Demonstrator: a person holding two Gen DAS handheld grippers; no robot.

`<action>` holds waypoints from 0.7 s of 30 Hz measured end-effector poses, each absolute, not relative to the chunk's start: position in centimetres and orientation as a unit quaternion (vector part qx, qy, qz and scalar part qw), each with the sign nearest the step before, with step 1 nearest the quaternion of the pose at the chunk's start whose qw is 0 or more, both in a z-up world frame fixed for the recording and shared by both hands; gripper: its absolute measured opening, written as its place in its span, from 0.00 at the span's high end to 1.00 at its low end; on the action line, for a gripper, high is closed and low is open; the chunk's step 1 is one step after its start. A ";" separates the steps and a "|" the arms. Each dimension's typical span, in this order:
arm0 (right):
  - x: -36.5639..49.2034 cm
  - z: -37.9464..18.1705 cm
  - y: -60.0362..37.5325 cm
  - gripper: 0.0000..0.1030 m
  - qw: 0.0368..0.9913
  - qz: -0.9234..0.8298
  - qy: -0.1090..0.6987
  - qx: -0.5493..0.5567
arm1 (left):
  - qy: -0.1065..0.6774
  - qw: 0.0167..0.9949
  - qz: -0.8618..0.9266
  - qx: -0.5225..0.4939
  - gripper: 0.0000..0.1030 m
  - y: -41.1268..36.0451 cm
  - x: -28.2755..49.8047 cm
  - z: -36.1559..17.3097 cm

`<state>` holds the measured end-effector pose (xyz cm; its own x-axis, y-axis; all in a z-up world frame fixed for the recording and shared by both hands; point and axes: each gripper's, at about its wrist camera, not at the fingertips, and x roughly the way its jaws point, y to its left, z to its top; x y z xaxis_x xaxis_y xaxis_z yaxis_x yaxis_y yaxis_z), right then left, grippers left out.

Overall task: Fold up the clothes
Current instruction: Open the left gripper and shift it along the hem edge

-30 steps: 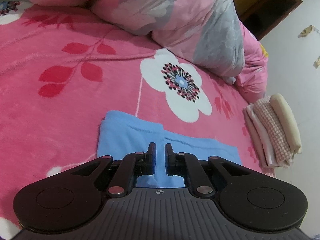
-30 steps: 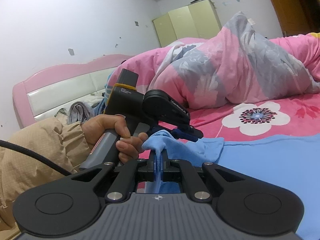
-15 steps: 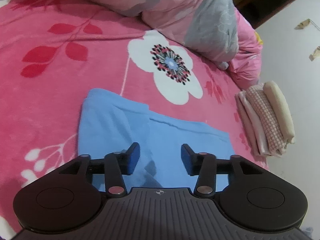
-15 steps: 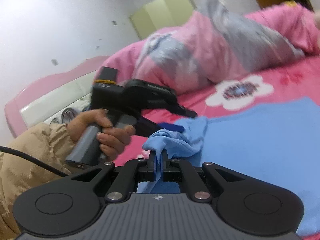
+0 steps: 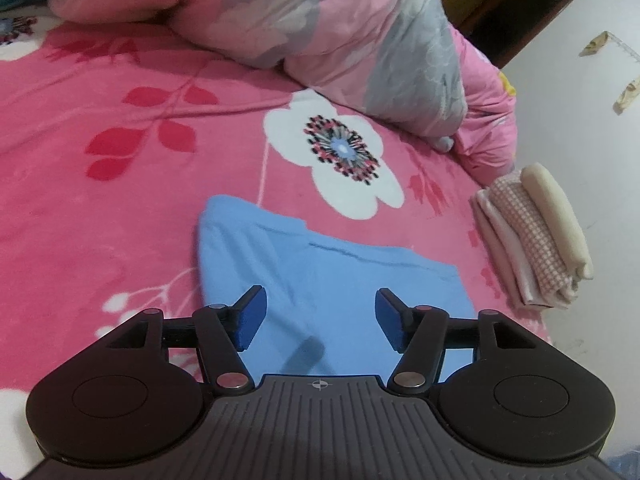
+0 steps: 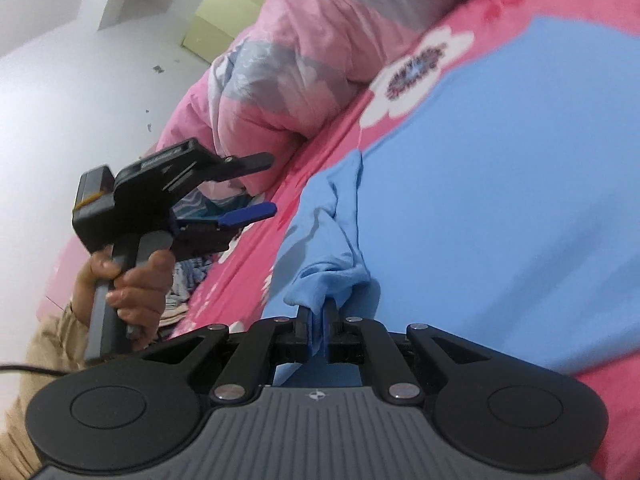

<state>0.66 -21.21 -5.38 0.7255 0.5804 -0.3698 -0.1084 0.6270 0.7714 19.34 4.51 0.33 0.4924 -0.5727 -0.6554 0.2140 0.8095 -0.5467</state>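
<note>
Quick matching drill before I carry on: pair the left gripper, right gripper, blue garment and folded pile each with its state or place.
1 left gripper
2 right gripper
3 blue garment
4 folded pile

a at the bed's edge, beside the garment
b jaws apart, nothing between them
c spread on the pink blanket
d clamped on a bunched fold of cloth

Pairs: 1-b, 2-d, 3-c, 4-a

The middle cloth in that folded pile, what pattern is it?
Pink-and-white check, clearest in the left wrist view.

garment (image 5: pixel 332 280): plain blue | blanket (image 5: pixel 100 208): pink, white flowers
</note>
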 end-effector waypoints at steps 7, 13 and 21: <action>0.6 -5.9 -21.3 0.78 0.841 0.226 0.316 0.376 | 0.460 0.840 -0.215 -0.191 0.42 3.8 21.0 -0.8; 0.8 -6.3 -21.2 0.95 0.850 0.245 0.309 0.351 | 0.461 0.855 -0.198 -0.132 0.42 1.7 22.3 -2.2; 0.1 -6.8 -20.9 0.98 0.871 0.275 0.284 0.291 | 0.429 0.878 -0.207 -0.032 0.43 0.0 20.8 -2.7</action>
<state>0.06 -20.90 -6.82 0.6868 0.6451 -0.3348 -0.3148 0.6793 0.6629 20.75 0.04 -2.71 0.5453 -0.3919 -0.7410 0.3369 0.9119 -0.2344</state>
